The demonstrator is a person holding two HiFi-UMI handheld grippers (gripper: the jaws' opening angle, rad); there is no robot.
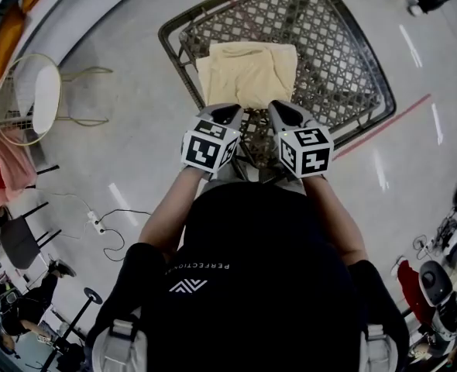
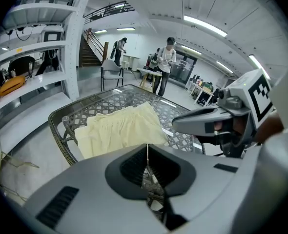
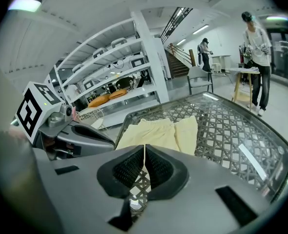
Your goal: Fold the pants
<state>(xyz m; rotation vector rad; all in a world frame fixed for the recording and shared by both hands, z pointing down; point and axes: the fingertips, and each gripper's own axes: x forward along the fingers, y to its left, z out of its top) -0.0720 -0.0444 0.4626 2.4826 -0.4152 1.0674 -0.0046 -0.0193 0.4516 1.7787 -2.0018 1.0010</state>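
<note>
The pale yellow pants (image 1: 248, 72) lie folded into a compact rectangle on the near left part of the lattice-top table (image 1: 345, 60). My left gripper (image 1: 227, 115) and right gripper (image 1: 284, 115) hover side by side just short of the pants' near edge, both shut with nothing between the pads. In the left gripper view the pants (image 2: 119, 128) lie beyond my closed left gripper (image 2: 147, 147), and the right gripper (image 2: 202, 121) shows at the right. In the right gripper view the pants (image 3: 156, 133) lie ahead of the closed right gripper (image 3: 144, 150), with the left gripper (image 3: 80, 133) beside it.
The table has a woven dark rim (image 2: 56, 126). A round wire-legged stool (image 1: 35, 95) stands on the floor at the left, and cables (image 1: 97, 223) lie near it. Shelves (image 3: 110, 82), a chair (image 2: 110, 69) and standing people (image 2: 166, 62) are farther back.
</note>
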